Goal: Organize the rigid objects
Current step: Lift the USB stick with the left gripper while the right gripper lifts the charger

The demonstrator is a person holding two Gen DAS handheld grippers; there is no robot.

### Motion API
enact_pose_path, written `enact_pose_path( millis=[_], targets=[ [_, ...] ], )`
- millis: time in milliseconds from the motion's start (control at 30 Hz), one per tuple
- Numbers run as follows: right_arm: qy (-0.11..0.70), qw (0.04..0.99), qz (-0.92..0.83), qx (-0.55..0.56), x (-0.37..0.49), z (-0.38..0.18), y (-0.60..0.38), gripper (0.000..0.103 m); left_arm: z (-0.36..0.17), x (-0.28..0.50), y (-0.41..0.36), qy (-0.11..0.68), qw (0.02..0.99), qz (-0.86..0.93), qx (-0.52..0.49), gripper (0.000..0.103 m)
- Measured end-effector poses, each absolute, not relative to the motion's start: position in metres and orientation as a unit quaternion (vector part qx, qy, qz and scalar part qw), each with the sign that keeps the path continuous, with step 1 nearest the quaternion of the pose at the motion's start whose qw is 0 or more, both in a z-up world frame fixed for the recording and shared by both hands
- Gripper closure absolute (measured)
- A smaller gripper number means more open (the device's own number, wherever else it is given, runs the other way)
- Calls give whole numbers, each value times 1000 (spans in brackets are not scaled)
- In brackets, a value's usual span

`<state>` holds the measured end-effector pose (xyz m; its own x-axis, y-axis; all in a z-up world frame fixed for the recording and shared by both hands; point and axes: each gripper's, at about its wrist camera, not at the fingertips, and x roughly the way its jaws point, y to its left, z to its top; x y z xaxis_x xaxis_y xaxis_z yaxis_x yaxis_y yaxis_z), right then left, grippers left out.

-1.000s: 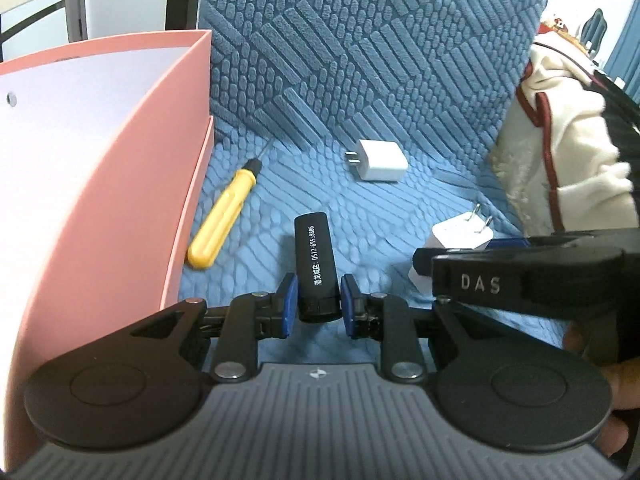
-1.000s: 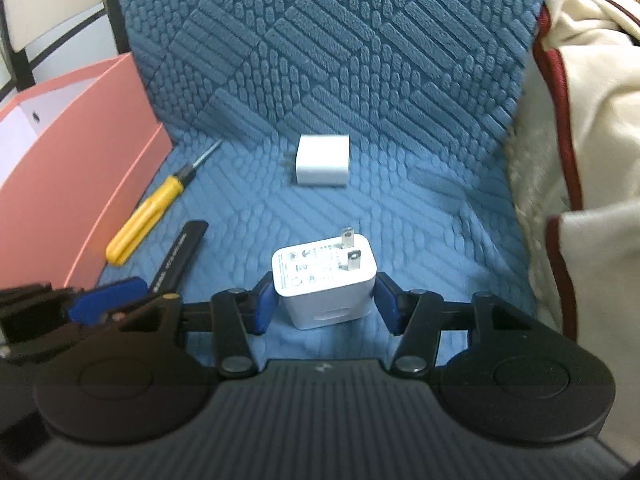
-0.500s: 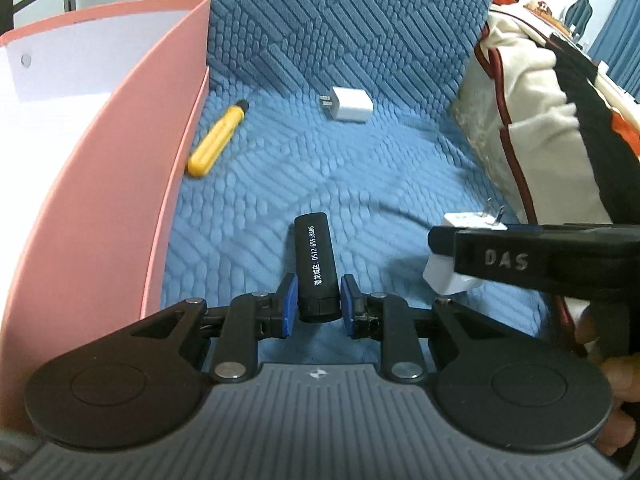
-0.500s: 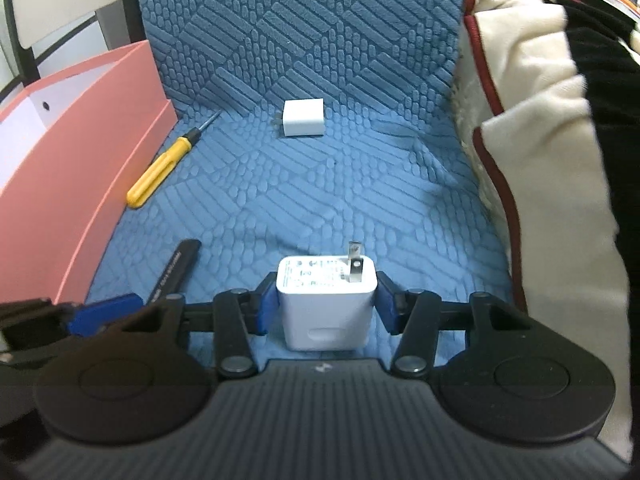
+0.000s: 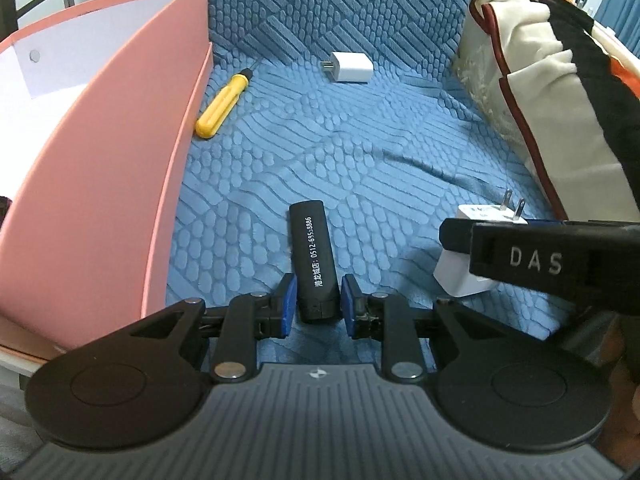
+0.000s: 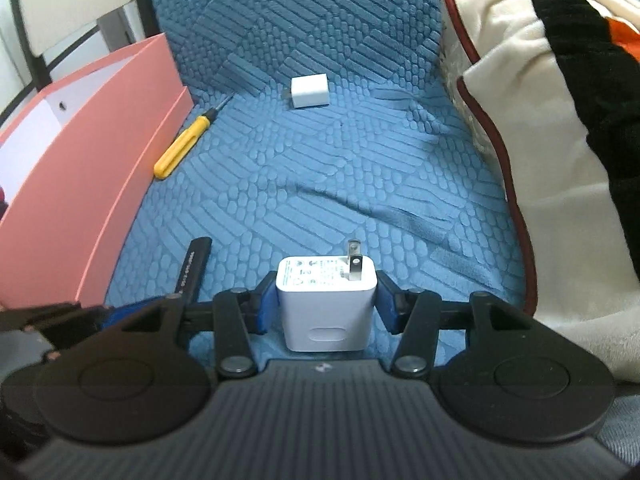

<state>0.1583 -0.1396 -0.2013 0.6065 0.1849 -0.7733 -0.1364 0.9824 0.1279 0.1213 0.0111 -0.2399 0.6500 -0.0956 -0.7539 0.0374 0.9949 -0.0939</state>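
black stick [image 5: 313, 255]: near end hidden between left tongs [image 5: 316, 303] pads
held charger [image 5: 464, 276]: mostly blocked by right tongs [image 6: 326, 304] arm in left view
charger label print [image 6: 316, 271]: too small to read
pink box [image 5: 100, 184]: cut off at left edge, interior mostly unseen
blanket [image 6: 560, 152]: cut off at right edge

black stick [image 5: 313, 255] "0512-685?8886"; right gripper [image 5: 536, 261] "DAS"

Pink box [image 5: 100, 184], yellow screwdriver [image 5: 222, 106] — blue quilted cover [image 5: 360, 152]
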Motion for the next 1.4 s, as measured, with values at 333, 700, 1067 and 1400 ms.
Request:
enact_pose_path(
  millis=[333, 700, 1067, 1400],
  targets=[
    [451, 887, 78, 65, 182, -213, -148, 49, -242, 129, 7, 406, 912, -45, -27, 66],
    [471, 873, 74, 97, 191, -221, -155, 47, -243, 148, 0, 405, 913, -52, -10, 66],
    [465, 880, 74, 56, 192, -222, -145, 49, -243, 154, -2, 407, 912, -52, -1, 76],
    [454, 885, 77, 65, 180, -209, -150, 49, -230, 143, 6, 395, 916, -62, -23, 76]
  ],
)
